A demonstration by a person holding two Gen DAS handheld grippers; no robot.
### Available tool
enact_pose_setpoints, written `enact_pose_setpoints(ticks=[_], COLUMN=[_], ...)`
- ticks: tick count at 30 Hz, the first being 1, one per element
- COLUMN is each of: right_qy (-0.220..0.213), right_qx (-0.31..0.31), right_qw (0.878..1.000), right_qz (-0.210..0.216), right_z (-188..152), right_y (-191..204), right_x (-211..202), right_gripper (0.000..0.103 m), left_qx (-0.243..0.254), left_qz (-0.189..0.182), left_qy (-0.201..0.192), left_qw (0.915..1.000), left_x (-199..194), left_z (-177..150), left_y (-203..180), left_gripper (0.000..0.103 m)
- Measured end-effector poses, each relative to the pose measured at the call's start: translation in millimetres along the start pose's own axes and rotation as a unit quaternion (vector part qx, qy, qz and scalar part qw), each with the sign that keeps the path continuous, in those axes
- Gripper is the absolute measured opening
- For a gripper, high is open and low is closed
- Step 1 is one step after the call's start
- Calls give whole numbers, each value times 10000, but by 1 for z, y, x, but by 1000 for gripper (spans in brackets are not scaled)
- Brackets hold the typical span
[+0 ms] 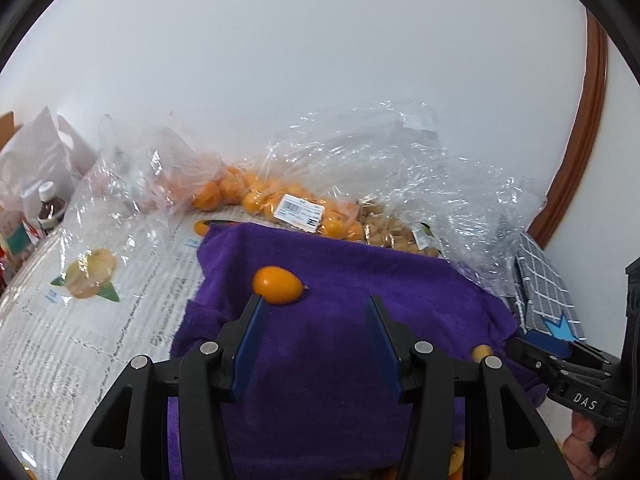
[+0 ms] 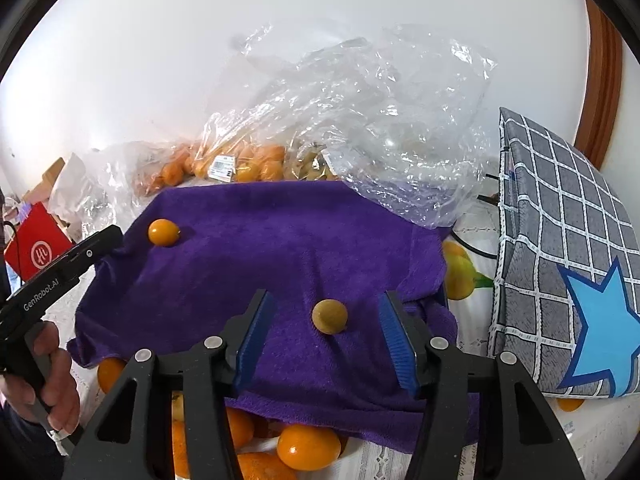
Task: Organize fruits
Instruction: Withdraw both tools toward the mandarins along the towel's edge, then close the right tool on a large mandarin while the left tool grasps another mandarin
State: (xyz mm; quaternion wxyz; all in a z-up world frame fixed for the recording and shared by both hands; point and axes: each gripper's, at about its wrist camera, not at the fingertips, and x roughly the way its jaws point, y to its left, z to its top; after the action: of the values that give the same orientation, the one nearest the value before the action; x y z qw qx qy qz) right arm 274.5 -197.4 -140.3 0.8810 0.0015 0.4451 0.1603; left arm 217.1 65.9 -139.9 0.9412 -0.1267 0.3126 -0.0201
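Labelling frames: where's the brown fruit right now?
Right wrist view: brown fruit lies on the purple towel, ahead between the right hand-held gripper's open jaws, untouched.

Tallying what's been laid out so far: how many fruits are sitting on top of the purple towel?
2. An orange fruit lies at the purple towel's far left; a duller brownish fruit lies near its front. More fruit lies under its front edge.

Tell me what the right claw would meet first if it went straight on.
Probably the small brownish-yellow fruit lying on the purple towel, between the open right claw fingers; depth is unclear.
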Motion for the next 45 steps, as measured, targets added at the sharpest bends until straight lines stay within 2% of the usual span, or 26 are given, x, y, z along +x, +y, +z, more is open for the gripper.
enact_pose_setpoints(ticks=[8, 10, 14, 20, 22, 24, 26, 35, 41, 45], right_qy=[4, -29, -92, -225, -181, -64, 33, 231, 544, 539], right_qx=[27, 48, 190, 164, 111, 90, 81, 477, 658, 714], right_qw=[10000, 10000, 9996, 9988, 9991, 9992, 9991, 9967, 9937, 9935], right_qz=[13, 56, 168, 392, 356, 396, 418, 607, 731, 704], right_z=[-9, -16, -32, -58, -67, -73, -77, -77, -71, -73], right_y=[3, 2, -2, -2, -1, -1, -2, -14, -14, -15], right_x=[-8, -12, -24, -43, -45, -43, -41, -32, -15, -15], right_gripper=[54, 54, 66, 67, 61, 49, 47, 40, 40, 36], left_qx=[110, -23, -283, -228, -191, -143, -97, -131, -163, -102], left_qz=[-84, -180, -320, -254, -218, -159, -102, 60, -48, -55], left_qy=[88, 158, 153, -70, -130, -176, -183, 84, 213, 235], left_qw=[9999, 9997, 9990, 9994, 9995, 9996, 9997, 9999, 9996, 9997], left_x=[0, 2, -4, -26, -34, -45, -51, -69, -72, -72], left_z=[0, -1, -5, -18, -22, -28, -32, -49, -56, -58], left_y=[-4, 1, 9, 11, 10, 12, 13, 23, 26, 23], left_gripper=[49, 56, 57, 57, 57, 57, 57, 57, 57, 57])
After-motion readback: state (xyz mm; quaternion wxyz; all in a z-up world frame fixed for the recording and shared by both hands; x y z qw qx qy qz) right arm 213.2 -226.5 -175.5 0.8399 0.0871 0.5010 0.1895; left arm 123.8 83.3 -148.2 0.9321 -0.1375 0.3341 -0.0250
